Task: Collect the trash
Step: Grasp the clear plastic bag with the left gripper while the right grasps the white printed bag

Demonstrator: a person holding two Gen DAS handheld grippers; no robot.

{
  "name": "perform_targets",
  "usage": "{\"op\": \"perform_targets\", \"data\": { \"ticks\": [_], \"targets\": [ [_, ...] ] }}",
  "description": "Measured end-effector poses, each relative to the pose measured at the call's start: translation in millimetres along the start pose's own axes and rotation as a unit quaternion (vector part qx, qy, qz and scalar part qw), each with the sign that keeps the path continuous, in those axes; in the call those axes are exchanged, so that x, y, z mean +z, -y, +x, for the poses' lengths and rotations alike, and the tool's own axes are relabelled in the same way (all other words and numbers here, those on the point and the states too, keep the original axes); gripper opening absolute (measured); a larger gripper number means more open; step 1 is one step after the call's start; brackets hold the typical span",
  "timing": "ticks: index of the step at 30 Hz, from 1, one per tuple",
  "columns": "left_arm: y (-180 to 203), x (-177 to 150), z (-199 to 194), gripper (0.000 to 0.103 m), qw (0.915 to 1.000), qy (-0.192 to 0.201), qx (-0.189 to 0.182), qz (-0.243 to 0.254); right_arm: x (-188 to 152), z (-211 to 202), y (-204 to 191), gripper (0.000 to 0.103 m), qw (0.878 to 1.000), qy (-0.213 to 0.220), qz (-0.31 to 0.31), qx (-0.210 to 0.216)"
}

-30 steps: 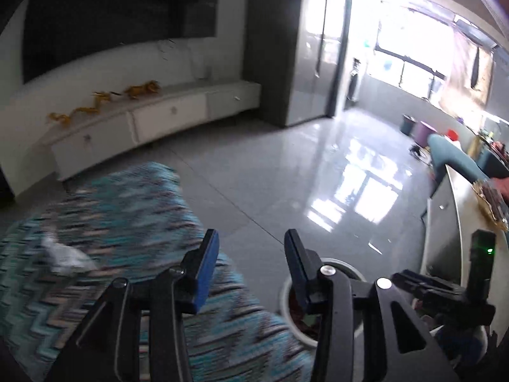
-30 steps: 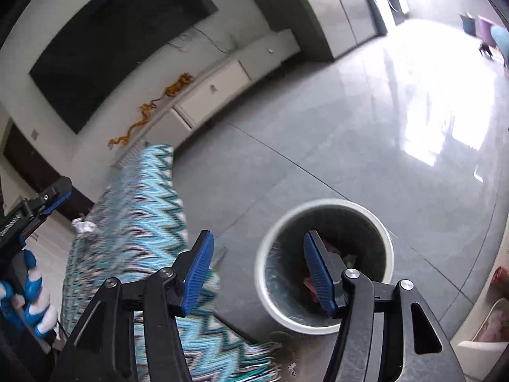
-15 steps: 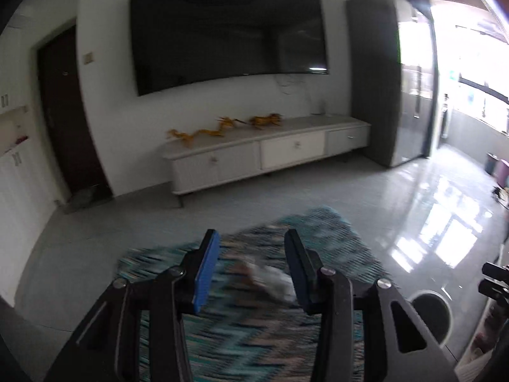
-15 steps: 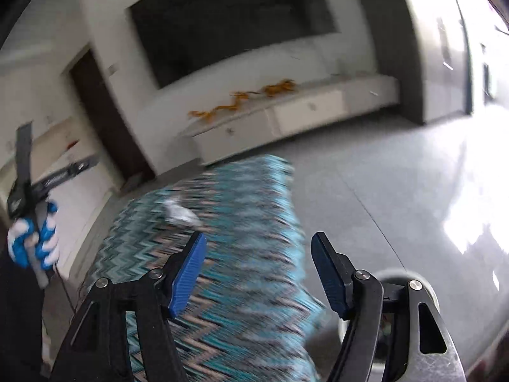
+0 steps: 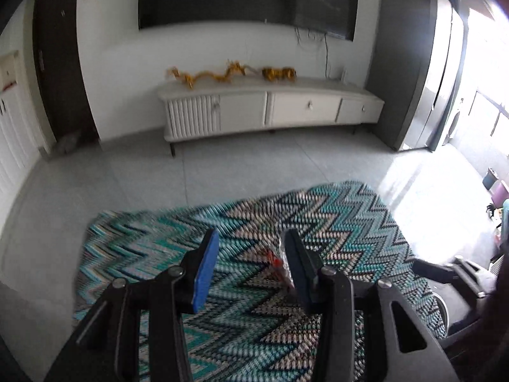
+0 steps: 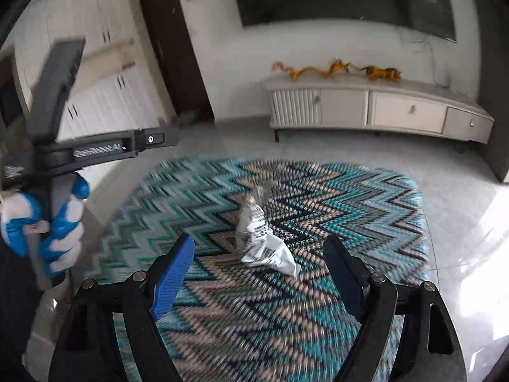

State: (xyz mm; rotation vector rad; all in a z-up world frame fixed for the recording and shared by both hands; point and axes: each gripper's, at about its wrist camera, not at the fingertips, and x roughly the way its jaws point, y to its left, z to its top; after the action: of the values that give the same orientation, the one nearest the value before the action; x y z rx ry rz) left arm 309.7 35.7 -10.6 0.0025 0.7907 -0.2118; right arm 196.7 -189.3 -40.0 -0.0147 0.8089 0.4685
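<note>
The left claw [image 5: 249, 269] hangs with its jaws parted, the blue-padded fingers [image 5: 206, 270] angled forward and down; in the right wrist view its dark body shows at the far left, gripped from below by a hand in a blue-and-white glove [image 6: 44, 226]. The right claw [image 6: 259, 275] is spread wider, its two fingers [image 6: 173, 273] well apart and tipped downward, with nothing pinched between them. In the left wrist view, a blurred dark piece of the right claw's frame juts in at the right edge, lower than the left claw's fingertips.
</note>
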Motion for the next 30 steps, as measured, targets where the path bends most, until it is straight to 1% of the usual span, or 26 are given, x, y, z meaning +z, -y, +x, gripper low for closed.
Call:
{"op": "perform_targets", "data": {
  "ticks": [3,5,6,7,9,10,13,17,20,21,22,23,24,25,28,30],
  "targets": [
    [-2,-3,35,0.041,0.9993,-0.025,-0.017,-0.021,-2,40,-3,0.082,0.999,-0.018,-0.027,0.002],
    [-1,-8,52,0.041,0.9983,-0.038,-0.029,-0.034,-5,61,-4,0.082,0.999,-0.025,-0.042,-0.003],
    [0,-10,63,0.041,0.9976,-0.044,-0.035,-0.039,-6,72,-2,0.08,0.999,-0.029,-0.044,-0.009],
    [3,-11,70,0.041,0.9972,-0.049,-0.038,-0.043,-9,78,1,0.07,0.999,-0.032,-0.042,-0.006],
    [7,-14,85,0.041,0.9962,-0.059,-0.043,-0.048,-15,88,8,0.051,0.998,-0.044,-0.033,0.013],
    [9,-15,89,0.041,0.9959,-0.062,-0.045,-0.049,-17,88,12,0.049,0.999,-0.042,-0.028,0.021],
    [16,-21,100,0.041,0.9956,-0.072,-0.046,-0.039,-24,77,24,0.042,0.998,-0.038,-0.004,0.045],
    [26,-31,109,0.041,0.9948,-0.087,-0.043,-0.03,-32,56,39,0.04,0.998,-0.031,0.022,0.056],
    [35,-41,110,0.039,0.9945,-0.095,-0.04,-0.02,-40,40,44,0.04,0.998,-0.028,0.031,0.054],
    [37,-46,108,0.036,0.9942,-0.096,-0.043,-0.019,-44,33,47,0.04,0.998,-0.026,0.037,0.053],
    [39,-50,106,0.029,0.994,-0.098,-0.047,-0.018,-46,30,46,0.04,0.998,-0.024,0.04,0.052],
    [41,-54,104,0.025,0.9936,-0.1,-0.051,-0.016,-50,24,47,0.04,0.997,-0.022,0.045,0.051],
    [44,-59,100,0.017,0.9932,-0.101,-0.057,-0.013,-54,18,48,0.04,0.997,-0.02,0.052,0.049],
    [46,-63,95,0.014,0.993,-0.1,-0.061,-0.01,-58,12,49,0.039,0.997,-0.018,0.057,0.047],
    [51,-76,70,0.012,0.9945,-0.081,-0.065,-0.002,-71,-14,46,0.038,0.997,-0.007,0.067,0.045],
    [55,-84,45,0.011,0.9964,-0.061,-0.059,0.005,-80,-32,44,0.038,0.996,0.002,0.074,0.046]
  ]
}}
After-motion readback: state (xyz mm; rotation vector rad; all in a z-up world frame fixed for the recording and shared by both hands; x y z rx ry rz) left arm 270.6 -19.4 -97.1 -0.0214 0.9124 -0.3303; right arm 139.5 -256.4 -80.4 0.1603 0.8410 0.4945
